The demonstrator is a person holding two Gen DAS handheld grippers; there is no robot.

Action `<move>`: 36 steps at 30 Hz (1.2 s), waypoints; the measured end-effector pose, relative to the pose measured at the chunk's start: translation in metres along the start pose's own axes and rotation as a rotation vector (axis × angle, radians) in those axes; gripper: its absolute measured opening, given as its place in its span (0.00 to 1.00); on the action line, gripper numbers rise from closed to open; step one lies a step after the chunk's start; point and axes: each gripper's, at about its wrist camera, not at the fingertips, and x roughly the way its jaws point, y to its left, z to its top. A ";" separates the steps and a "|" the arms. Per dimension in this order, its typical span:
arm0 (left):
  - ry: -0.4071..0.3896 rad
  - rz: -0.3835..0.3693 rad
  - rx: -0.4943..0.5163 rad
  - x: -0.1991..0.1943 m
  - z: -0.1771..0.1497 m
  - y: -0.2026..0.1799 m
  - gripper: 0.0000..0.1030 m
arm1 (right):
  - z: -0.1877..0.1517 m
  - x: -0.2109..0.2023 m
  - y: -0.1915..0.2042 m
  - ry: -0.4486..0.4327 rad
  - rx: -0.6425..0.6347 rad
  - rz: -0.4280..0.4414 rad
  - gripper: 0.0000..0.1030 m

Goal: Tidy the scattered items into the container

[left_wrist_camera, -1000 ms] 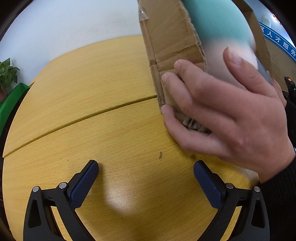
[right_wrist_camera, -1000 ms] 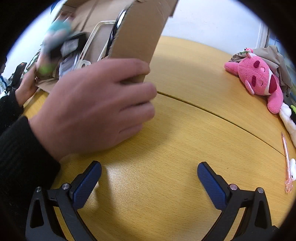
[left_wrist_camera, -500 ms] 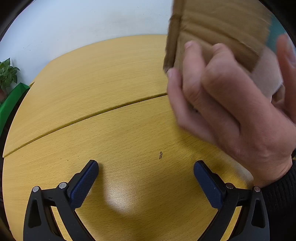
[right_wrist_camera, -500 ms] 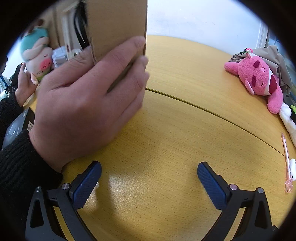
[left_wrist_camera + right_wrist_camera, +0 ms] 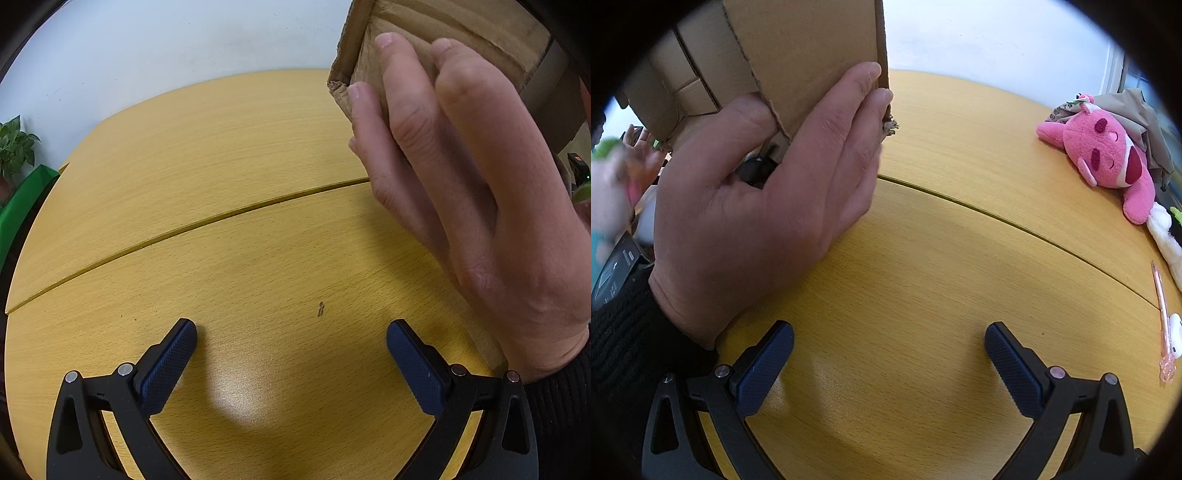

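Observation:
A brown cardboard box point(image 5: 461, 33) is held tipped up off the yellow table by two bare hands point(image 5: 461, 192); it also shows in the right wrist view point(image 5: 812, 55), gripped by a hand point(image 5: 768, 206). Blurred items, a teal and white plush point(image 5: 605, 184) and a black packet point(image 5: 617, 269), lie at the far left below the box. My left gripper point(image 5: 291, 365) is open and empty, low over the table point(image 5: 221, 184). My right gripper point(image 5: 888, 362) is open and empty too. A pink plush toy point(image 5: 1108, 158) lies at the far right.
A pink pen point(image 5: 1161, 317) and a white plush point(image 5: 1167, 240) lie at the right table edge. A beige cloth point(image 5: 1134, 114) sits behind the pink toy. A green plant point(image 5: 14, 147) stands beyond the left edge. A seam point(image 5: 184, 225) crosses the tabletop.
The hands have tipped the cardboard box further up and over. The teal plush and other items have dropped out of it to the left. Both grippers have stayed still.

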 end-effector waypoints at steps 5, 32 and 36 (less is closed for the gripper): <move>0.001 0.000 0.000 -0.003 -0.002 0.004 1.00 | 0.000 0.000 -0.001 0.000 0.000 0.000 1.00; 0.000 0.000 0.000 -0.005 -0.002 0.004 1.00 | 0.000 0.001 -0.003 0.000 0.000 -0.001 1.00; 0.000 0.000 0.000 -0.005 -0.002 0.004 1.00 | 0.000 0.002 -0.002 0.000 0.000 -0.001 1.00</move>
